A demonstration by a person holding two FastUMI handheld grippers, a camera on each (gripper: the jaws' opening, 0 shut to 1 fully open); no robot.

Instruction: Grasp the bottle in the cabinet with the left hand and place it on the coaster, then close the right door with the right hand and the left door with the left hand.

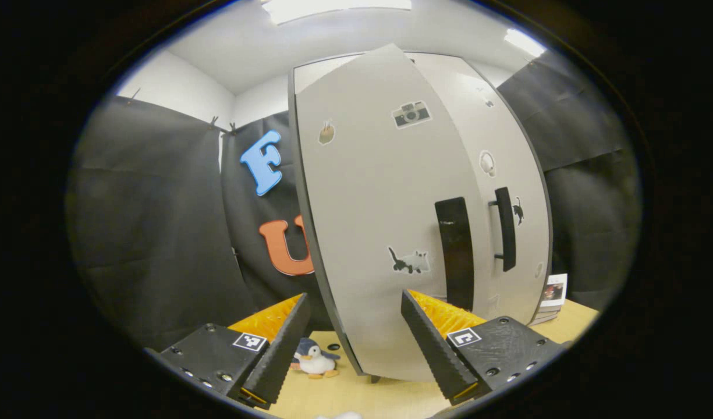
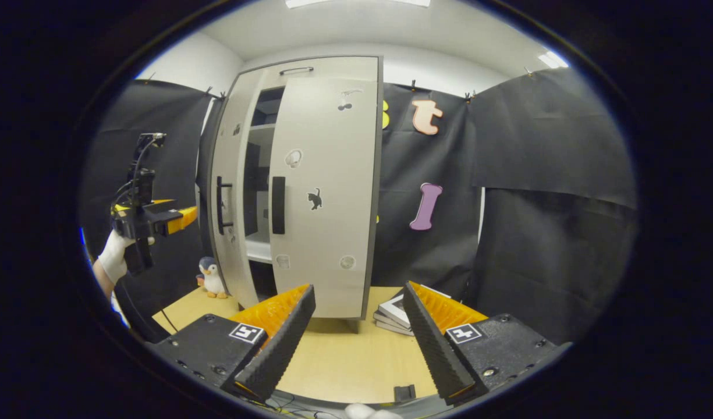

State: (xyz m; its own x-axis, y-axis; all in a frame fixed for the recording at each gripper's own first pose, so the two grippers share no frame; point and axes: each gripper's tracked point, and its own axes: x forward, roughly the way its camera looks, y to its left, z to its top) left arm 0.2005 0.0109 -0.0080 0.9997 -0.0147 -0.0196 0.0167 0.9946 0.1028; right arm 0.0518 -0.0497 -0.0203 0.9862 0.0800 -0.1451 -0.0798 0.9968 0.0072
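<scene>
The grey cabinet (image 2: 318, 70) stands on the wooden table. In the right gripper view its right door (image 2: 333, 233) looks shut or nearly so. Its left door (image 2: 227, 174) stands ajar, and the gap between them shows inner shelves. In the left gripper view the left door (image 1: 379, 203) faces me close up, with its black handle (image 1: 455, 250) just right of my left gripper (image 1: 353, 297). That gripper is open and holds nothing. A gloved hand holds the same left gripper (image 2: 184, 216) left of the cabinet. My right gripper (image 2: 358, 286) is open and holds nothing, back from the right door.
A small penguin toy (image 1: 314, 359) sits on the table (image 2: 344, 361) by the cabinet's left front corner; it is the same penguin toy (image 2: 209, 278) in the other view. A stack of books (image 2: 396, 314) lies at the cabinet's right side. Black cloth walls surround the table.
</scene>
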